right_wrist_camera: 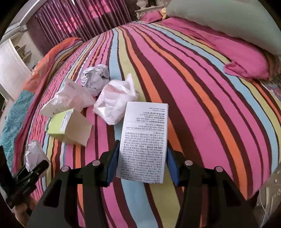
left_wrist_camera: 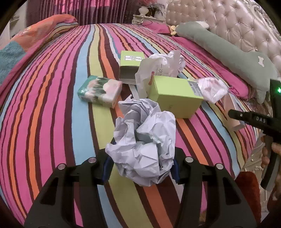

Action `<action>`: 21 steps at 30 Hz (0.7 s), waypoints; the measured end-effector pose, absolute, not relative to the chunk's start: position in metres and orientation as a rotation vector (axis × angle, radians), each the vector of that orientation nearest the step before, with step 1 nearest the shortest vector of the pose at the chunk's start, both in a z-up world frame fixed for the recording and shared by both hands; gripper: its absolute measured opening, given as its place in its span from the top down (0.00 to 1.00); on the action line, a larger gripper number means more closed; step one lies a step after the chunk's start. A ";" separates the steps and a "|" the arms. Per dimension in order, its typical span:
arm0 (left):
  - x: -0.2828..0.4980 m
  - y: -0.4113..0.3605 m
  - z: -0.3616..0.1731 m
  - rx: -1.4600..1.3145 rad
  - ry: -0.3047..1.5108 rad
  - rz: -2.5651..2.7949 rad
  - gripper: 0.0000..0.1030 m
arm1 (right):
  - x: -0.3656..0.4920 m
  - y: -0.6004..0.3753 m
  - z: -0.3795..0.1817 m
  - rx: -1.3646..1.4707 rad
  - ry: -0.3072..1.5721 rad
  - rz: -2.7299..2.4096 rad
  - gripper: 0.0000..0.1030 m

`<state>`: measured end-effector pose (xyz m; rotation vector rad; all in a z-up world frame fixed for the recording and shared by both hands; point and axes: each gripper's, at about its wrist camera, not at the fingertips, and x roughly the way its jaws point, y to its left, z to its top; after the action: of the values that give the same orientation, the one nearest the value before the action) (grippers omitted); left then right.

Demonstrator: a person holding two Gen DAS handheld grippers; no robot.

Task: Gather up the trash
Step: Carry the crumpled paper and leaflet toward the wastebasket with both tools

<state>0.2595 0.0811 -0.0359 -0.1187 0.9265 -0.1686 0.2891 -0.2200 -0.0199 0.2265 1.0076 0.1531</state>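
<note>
My left gripper is shut on a crumpled white paper ball, held over the striped bedspread. My right gripper is shut on a white printed box; in the left wrist view this gripper shows at the right edge. Trash on the bed: two lime green boxes, a tissue pack, crumpled paper and a crumpled white bag. The right wrist view shows a paper ball, two white bags and a green box.
A grey-green pillow and pink pillow lie by the tufted headboard. An orange folded quilt lies at the far left. Curtains hang behind the bed. The bed edge runs along the right.
</note>
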 end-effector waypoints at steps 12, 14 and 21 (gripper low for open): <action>0.197 0.069 -0.027 -0.130 0.933 -0.135 0.50 | 0.223 -0.230 -0.019 0.251 1.011 0.182 0.54; 0.186 0.066 -0.028 -0.139 0.941 -0.134 0.50 | 0.214 -0.230 -0.020 0.269 1.018 0.192 0.54; 0.139 0.055 -0.027 -0.152 0.942 -0.139 0.50 | 0.169 -0.215 -0.015 0.235 1.032 0.265 0.54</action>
<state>0.1389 0.0551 -0.0271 -0.1515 0.9416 -0.1388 0.1691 -0.2155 -0.0154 0.2352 1.0323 0.2645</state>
